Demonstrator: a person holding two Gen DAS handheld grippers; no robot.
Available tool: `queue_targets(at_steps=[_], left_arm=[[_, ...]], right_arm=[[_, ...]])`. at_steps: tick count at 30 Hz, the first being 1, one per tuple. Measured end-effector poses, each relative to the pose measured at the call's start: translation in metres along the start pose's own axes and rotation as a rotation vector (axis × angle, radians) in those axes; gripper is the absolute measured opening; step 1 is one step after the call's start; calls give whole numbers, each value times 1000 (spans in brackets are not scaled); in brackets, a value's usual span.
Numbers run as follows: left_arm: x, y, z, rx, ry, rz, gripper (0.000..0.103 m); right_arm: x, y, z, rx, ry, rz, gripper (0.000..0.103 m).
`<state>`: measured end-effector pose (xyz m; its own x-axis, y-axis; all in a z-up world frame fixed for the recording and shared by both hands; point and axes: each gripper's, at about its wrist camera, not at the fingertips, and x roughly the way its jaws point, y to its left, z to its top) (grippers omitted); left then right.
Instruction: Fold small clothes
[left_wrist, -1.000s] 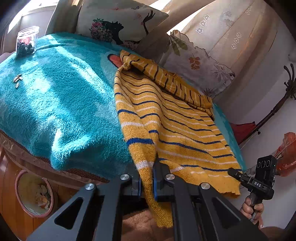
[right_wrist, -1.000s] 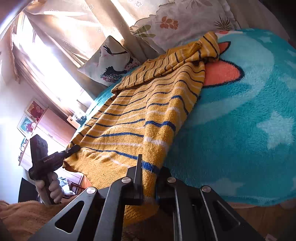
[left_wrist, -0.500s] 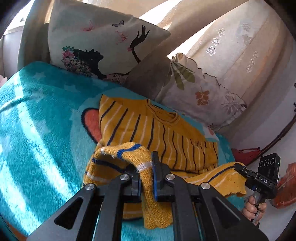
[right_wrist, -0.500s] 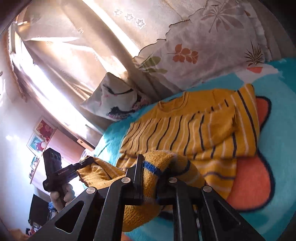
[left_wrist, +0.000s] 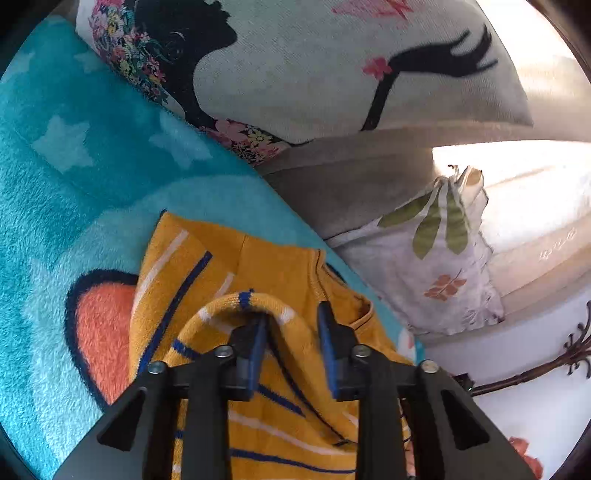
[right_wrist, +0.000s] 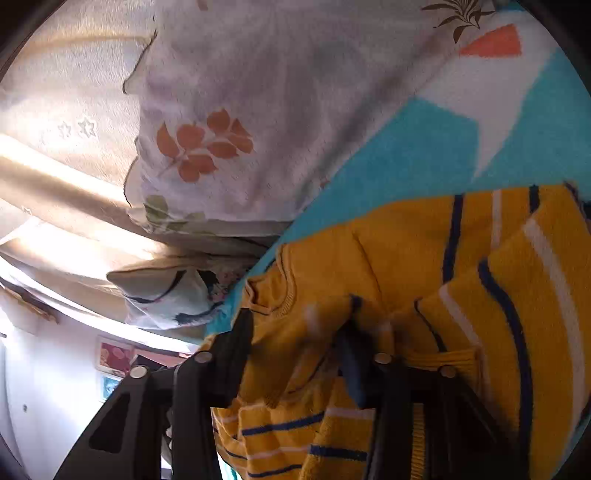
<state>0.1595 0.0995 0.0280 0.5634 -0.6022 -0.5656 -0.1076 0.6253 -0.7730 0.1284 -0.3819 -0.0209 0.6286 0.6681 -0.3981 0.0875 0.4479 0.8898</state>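
A yellow knitted sweater with blue and white stripes lies on the teal blanket, its hem folded up towards the collar. My left gripper hovers just above it. Its jaws are opening, and a loop of the striped hem arches over the left finger and across the gap, with the pads off it. In the right wrist view the same sweater fills the lower right. My right gripper is also opening, with blurred, slack hem fabric between its fingers.
A pillow with a black silhouette print and a white pillow with leaf prints lean against the sofa back just beyond the sweater. A dark metal stand is at the right. Framed pictures hang on the far wall.
Both grippers carried the sweater's hem from the blanket's near edge forward over the garment to the collar, doubling it over. Their jaws, shut on the hem before, now stand apart.
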Motion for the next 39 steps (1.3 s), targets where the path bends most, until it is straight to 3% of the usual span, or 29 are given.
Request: queue_targets(at_steps=[1,3,6,9,13,18,20,21,22,24,26,29,33,34,35,36,39], left_arm=[[-2,3,3,-28,-14,-20,36],[-2,5,9,-63,-29,-31,43],[-10,-2,11,-23,-53,61,47],[-22,-13,1,76,-55,141,48],[-38,-21,-21,207,-40,236,51],[-54,-3,-56,301,-1,332,53],[-61,12,-69,294,13,336,53],[-61,19,-73,285,20,336,54],[-62,25,-78,274,25,337,54],[-67,34,-84,245,25,329,54],[-72,40,-89,230,15,318,54],[-79,47,-92,223,-7,327,58],[-80,51,-99,250,-19,331,59],[-78,48,-101,276,-10,334,58],[-76,45,-101,294,8,320,27],[-73,44,-100,293,37,306,9],[-92,47,-93,250,-18,293,5]], right_arm=[[-3,0,2,17,-22,12,70],[-11,-1,9,32,-61,-4,71],[-19,6,15,15,-81,-61,73],[-33,29,8,-122,-67,-198,74],[-51,58,-27,-349,-5,-390,74],[-59,68,-85,-528,64,-513,73],[-58,63,-99,-569,75,-569,53],[-57,59,-101,-569,92,-590,24],[-60,54,-100,-547,99,-573,10],[-77,44,-87,-462,52,-533,9],[-93,36,-75,-407,-7,-571,8],[-112,25,-63,-381,-87,-737,10],[-142,25,-67,-324,-128,-650,14],[-146,31,-71,-336,-144,-648,22],[-146,37,-75,-357,-156,-651,26],[-142,46,-80,-381,-165,-657,32],[-126,70,-93,-447,-161,-658,33]])
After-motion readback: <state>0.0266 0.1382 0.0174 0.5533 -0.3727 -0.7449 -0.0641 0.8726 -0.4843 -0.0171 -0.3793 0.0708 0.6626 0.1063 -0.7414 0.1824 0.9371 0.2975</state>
